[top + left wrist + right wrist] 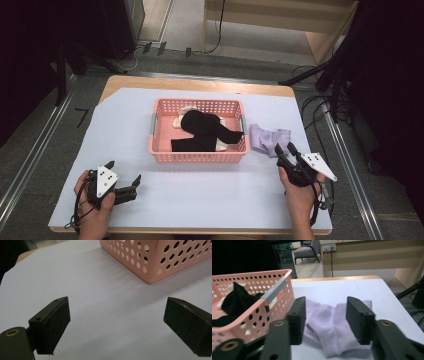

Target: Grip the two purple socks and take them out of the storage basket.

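High view: the right gripper (285, 148) sits at the near right of the table (200, 200), its jaws parted and pointing at the lilac sock (269, 138), which lies just ahead of the tips — near, not gripped. In the right gripper view, the sock (329, 325) lies crumpled on the table between and beyond the two pads (358, 320), with a gap on each side; nothing is held. The pink basket (262, 307) stands just to the left of this gripper, touching or almost touching the sock's edge — I cannot tell which — with black socks (202, 130) and white ones (181, 120) inside. The left gripper (124, 177) rests low at the near left, jaws wide and empty; ahead of it to its right is a corner of the basket (150, 262), well apart.
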